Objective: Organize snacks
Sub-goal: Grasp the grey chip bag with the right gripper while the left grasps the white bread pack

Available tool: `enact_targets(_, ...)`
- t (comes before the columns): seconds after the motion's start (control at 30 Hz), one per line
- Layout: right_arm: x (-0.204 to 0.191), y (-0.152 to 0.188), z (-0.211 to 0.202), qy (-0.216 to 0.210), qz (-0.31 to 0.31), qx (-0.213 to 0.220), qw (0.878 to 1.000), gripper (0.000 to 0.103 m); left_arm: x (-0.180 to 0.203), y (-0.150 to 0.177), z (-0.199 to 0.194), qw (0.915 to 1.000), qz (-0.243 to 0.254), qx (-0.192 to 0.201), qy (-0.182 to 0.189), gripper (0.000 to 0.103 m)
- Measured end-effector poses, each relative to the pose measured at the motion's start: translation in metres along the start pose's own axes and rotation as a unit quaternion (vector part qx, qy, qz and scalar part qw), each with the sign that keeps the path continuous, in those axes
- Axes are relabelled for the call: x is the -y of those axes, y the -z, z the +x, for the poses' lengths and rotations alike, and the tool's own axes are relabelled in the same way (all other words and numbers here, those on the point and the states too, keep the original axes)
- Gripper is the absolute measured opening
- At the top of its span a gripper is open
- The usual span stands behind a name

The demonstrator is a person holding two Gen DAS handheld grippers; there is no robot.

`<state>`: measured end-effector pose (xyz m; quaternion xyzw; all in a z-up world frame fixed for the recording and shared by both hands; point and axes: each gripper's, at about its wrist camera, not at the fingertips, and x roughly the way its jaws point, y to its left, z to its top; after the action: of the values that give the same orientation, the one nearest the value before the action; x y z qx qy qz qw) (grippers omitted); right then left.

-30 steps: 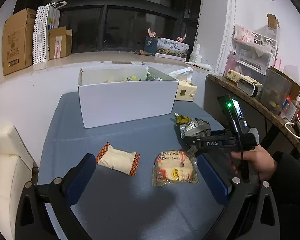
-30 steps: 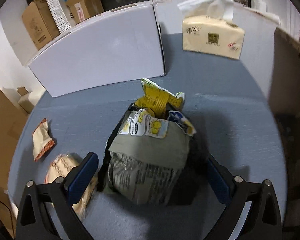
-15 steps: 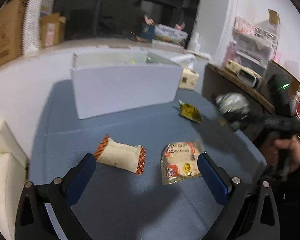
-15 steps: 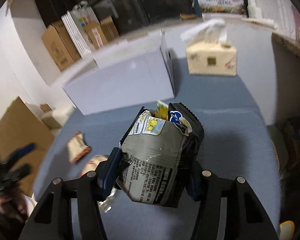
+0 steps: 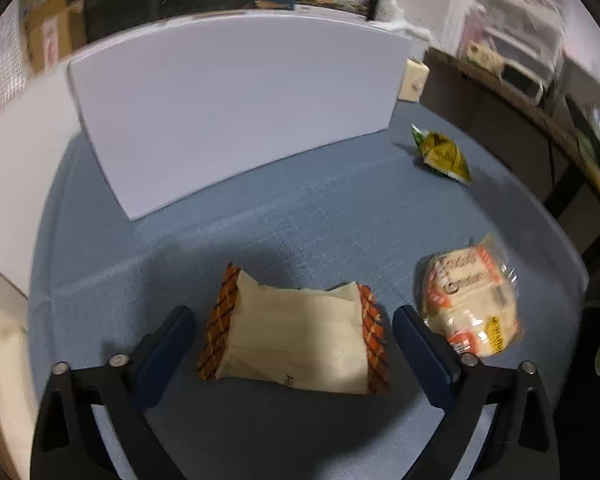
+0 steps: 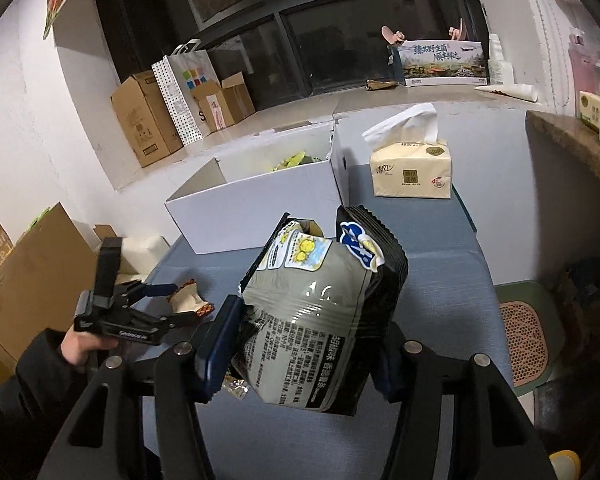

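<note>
Gripping: my right gripper (image 6: pixel 306 354) pinches the grey bag (image 6: pixel 320 320).
Left gripper (image 5: pixel 292 344): spread around the beige packet (image 5: pixel 296 344).
At 12 o'clock: white box (image 6: pixel 256 204), contents mostly hidden.

A lived-in home room: a blue-clothed table (image 6: pixel 440 280) under a dark window (image 6: pixel 340 32), a tissue pack (image 6: pixel 412 170), cardboard boxes (image 6: pixel 144 120) and a shopping bag (image 6: pixel 186 84) crowding the sill.

bare blue table (image 5: pixel 308 216) ahead; white box (image 5: pixel 236 112) wall blocks; box top seemingly open
</note>
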<state>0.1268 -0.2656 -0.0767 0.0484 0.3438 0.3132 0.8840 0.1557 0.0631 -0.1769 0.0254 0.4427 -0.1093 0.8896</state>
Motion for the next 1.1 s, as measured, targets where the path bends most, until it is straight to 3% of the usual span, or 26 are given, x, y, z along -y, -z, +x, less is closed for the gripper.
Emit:
enact_targets(0.03,-0.001,0.001,0.002,0.001,-0.002,-0.003,1.0,0.062,0.002,0.0,-0.001,0.9998,0.007,0.004,-0.016,0.076)
enact_targets(0.17,-0.005,0.004,0.005,-0.005,-0.005,-0.007,1.0,0.062,-0.002,0.002,-0.016,0.9997,-0.006,0.023,0.002,0.061)
enact_targets(0.33,-0.012,0.004,0.007,-0.009,-0.017,-0.006,1.0,0.062,0.001,0.006,-0.055,0.9965,-0.023,0.078,0.017,0.061)
enact_targets(0.5,-0.023,-0.008,0.014,-0.021,-0.031,0.002,0.999,0.062,0.001,-0.012,-0.105,0.9864,-0.053,0.154,0.023,0.061)
enact_targets(0.7,-0.05,-0.059,0.039,-0.056,-0.061,0.014,0.996,0.062,-0.01,-0.081,-0.137,0.9748,-0.061,0.215,0.006,0.061)
enact_targets(0.8,-0.06,-0.108,0.07,-0.061,-0.069,0.022,0.995,0.062,-0.03,-0.131,-0.129,0.972,-0.075,0.223,-0.005,0.061)
enact_targets(0.97,-0.055,-0.178,0.136,-0.043,-0.063,0.003,0.997,0.062,-0.071,-0.199,-0.092,0.9743,-0.099,0.202,-0.019,0.061)
enact_targets(1.1,-0.047,-0.206,0.176,-0.038,-0.051,-0.017,0.998,0.062,-0.1,-0.226,-0.061,0.9755,-0.123,0.178,-0.037,0.066)
